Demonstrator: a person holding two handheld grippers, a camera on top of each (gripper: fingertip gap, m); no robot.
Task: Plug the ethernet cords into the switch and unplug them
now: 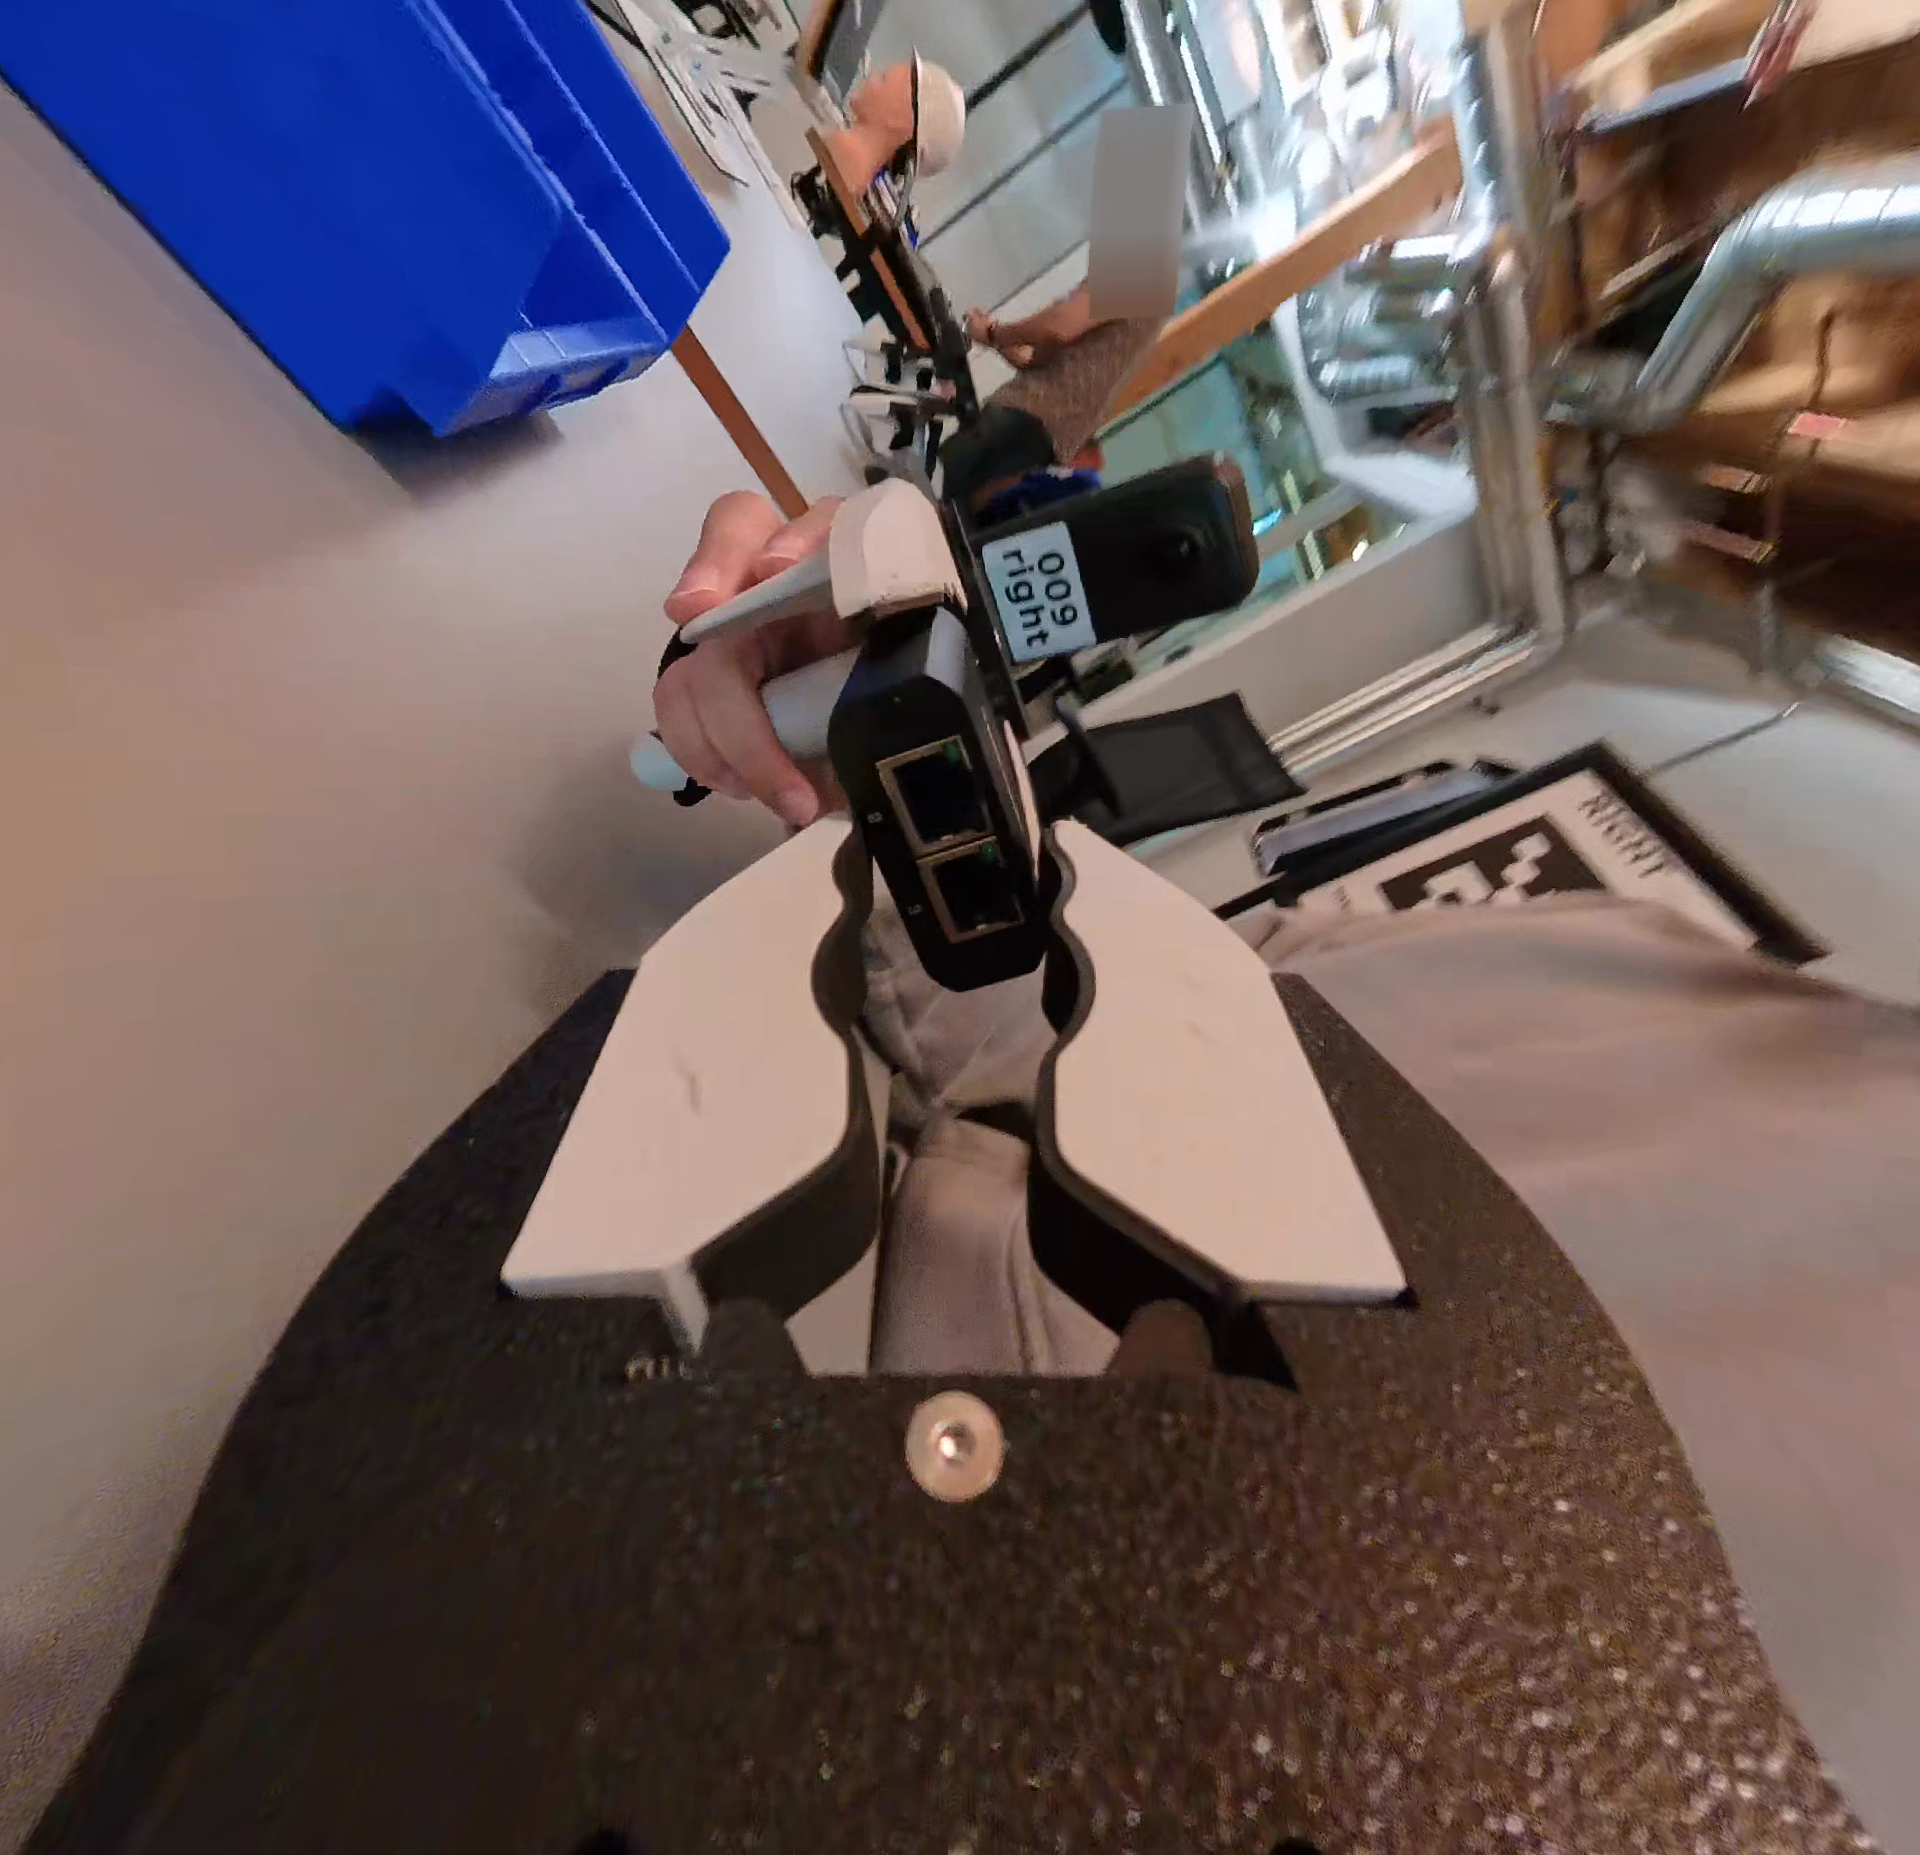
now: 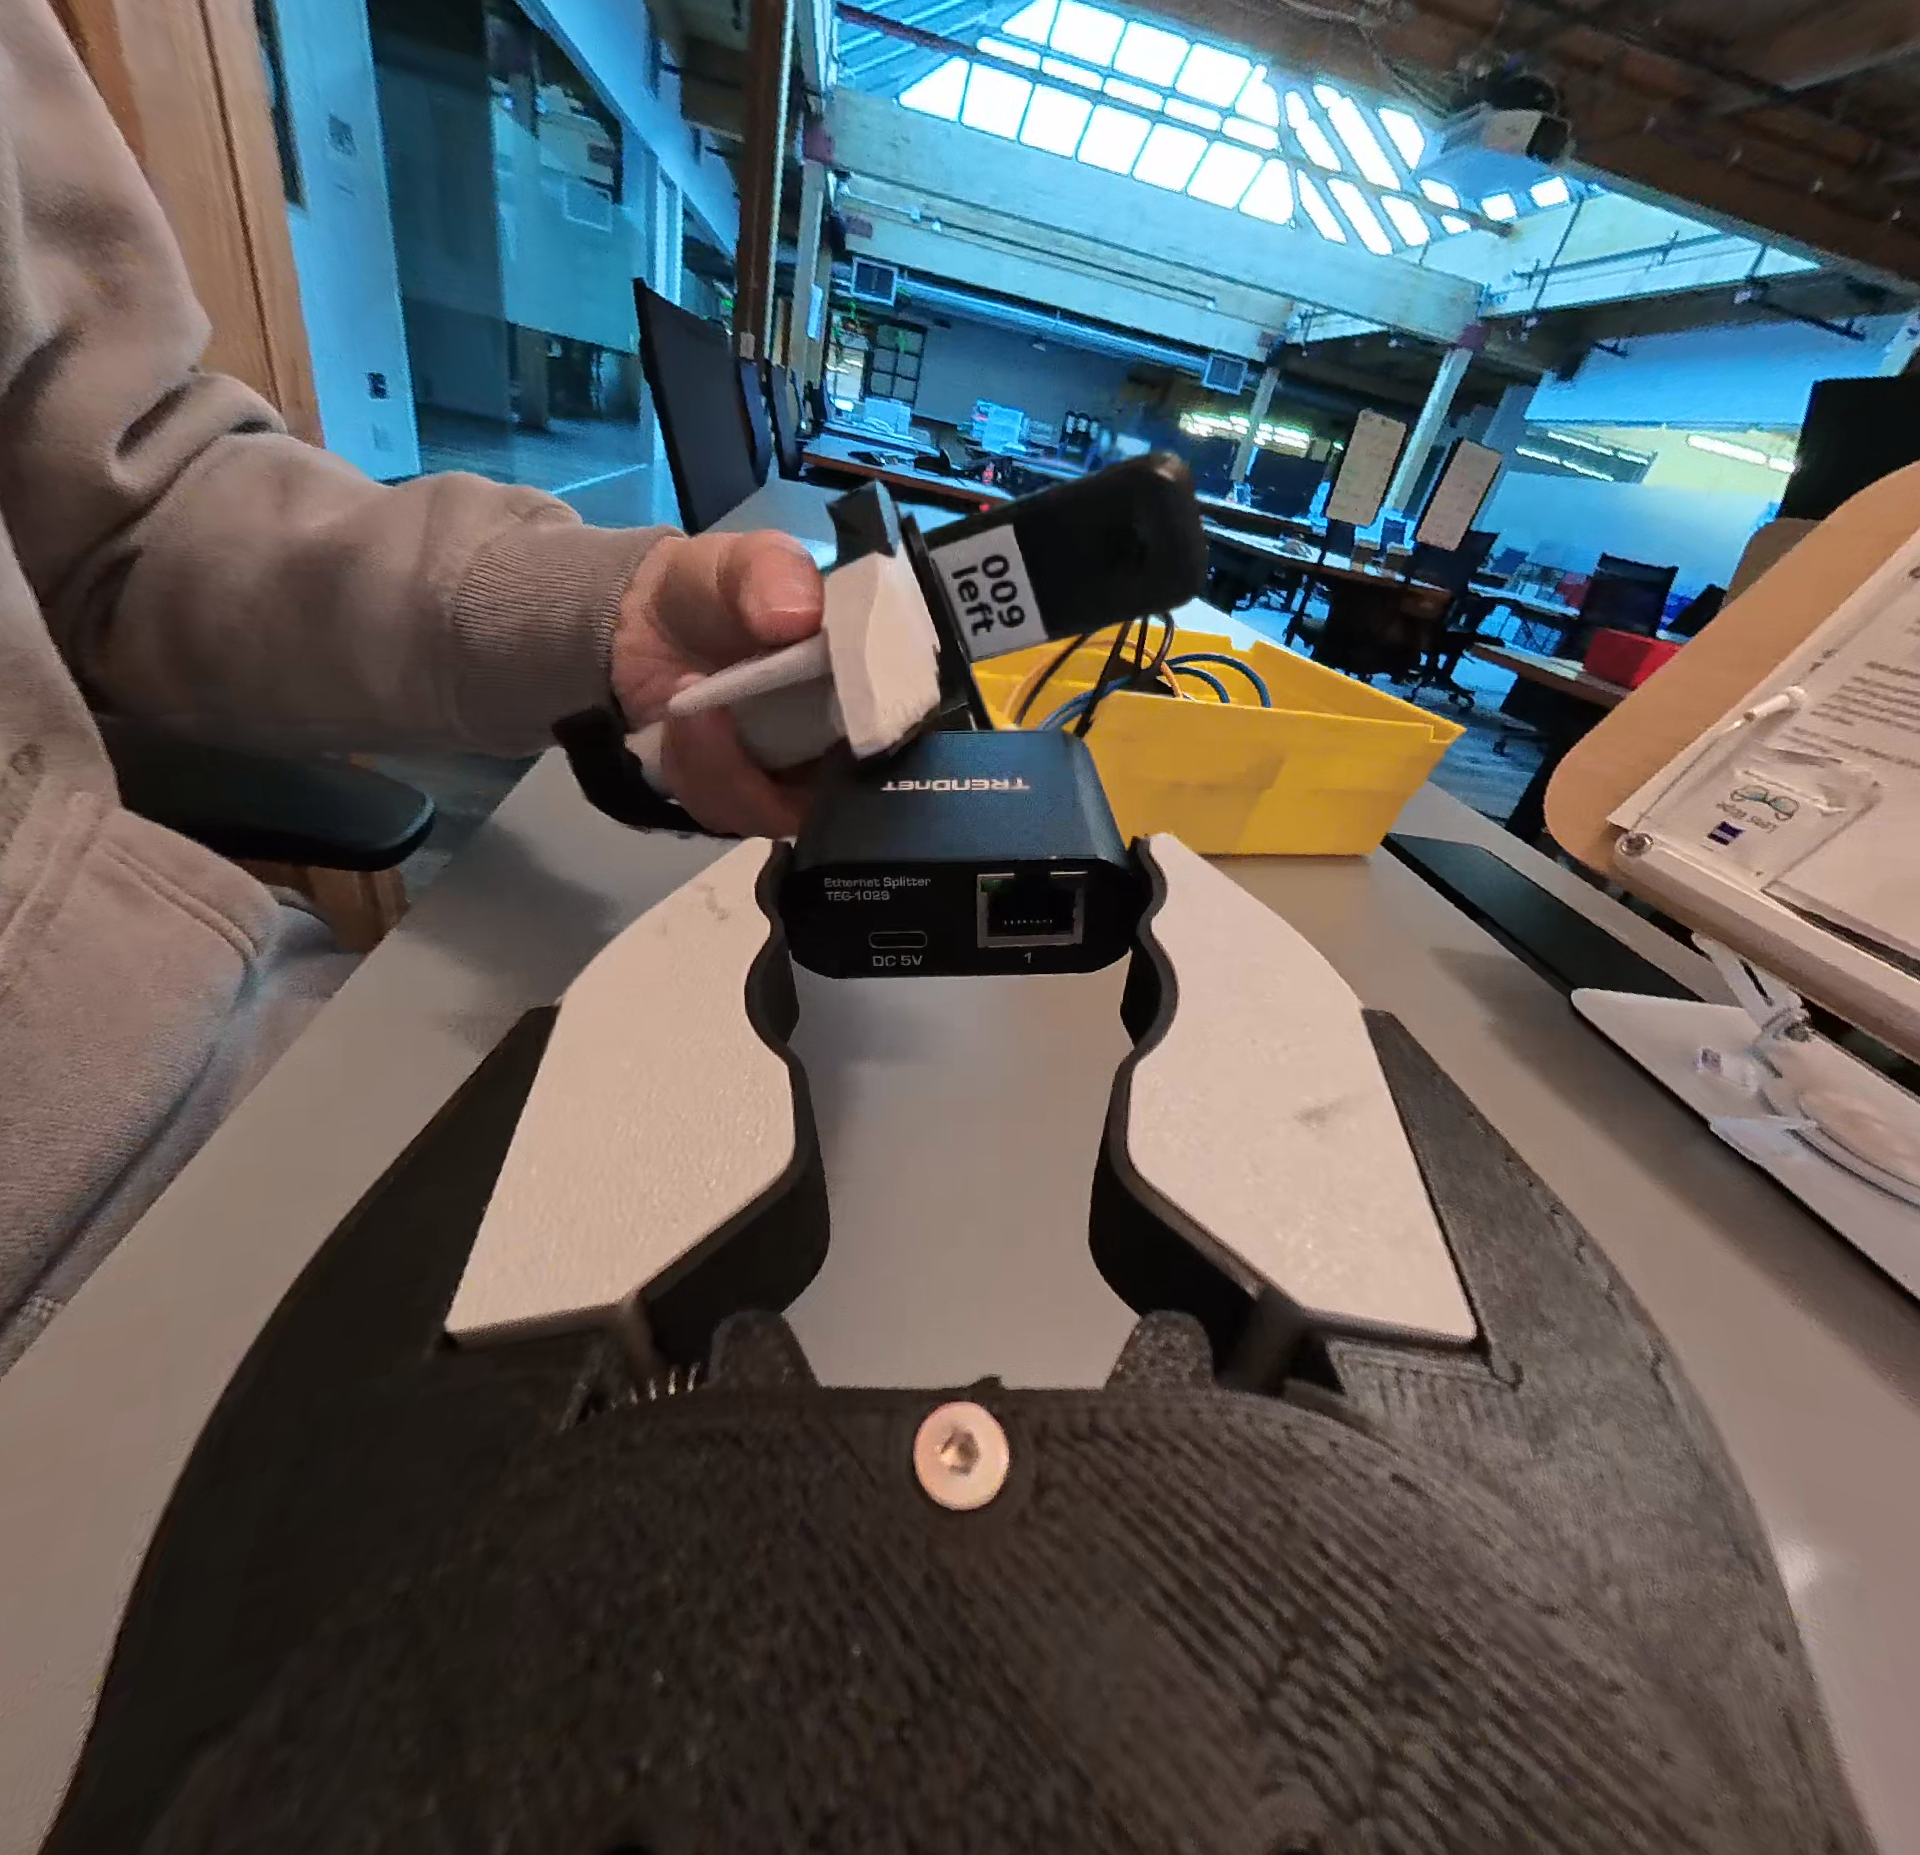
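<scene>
A small black ethernet switch [image 1: 951, 855] is held in the air between both grippers. My left gripper [image 1: 951, 870] is shut on its thin sides; this end shows two empty ports. My right gripper [image 2: 956, 901] is shut on its wide sides [image 2: 966, 818]; this end shows one empty port and a small power socket. A white finger [image 1: 894, 558] of the right gripper shows behind the switch in the left wrist view. A white finger [image 2: 873, 652] of the left gripper lies over the switch's far end. Orange and blue ethernet cords [image 2: 1143, 662] lie in a yellow bin [image 2: 1247, 766]. No cord is plugged in.
A grey table [image 2: 416, 1026] lies under the grippers. A blue bin [image 1: 364, 174] stands on it in the left wrist view. A document stand [image 2: 1766, 766] is at the right. A person's grey sleeve [image 2: 260, 610] and a black armrest [image 2: 281, 808] are at the left. Less than 4 cm separates the two grippers' tips.
</scene>
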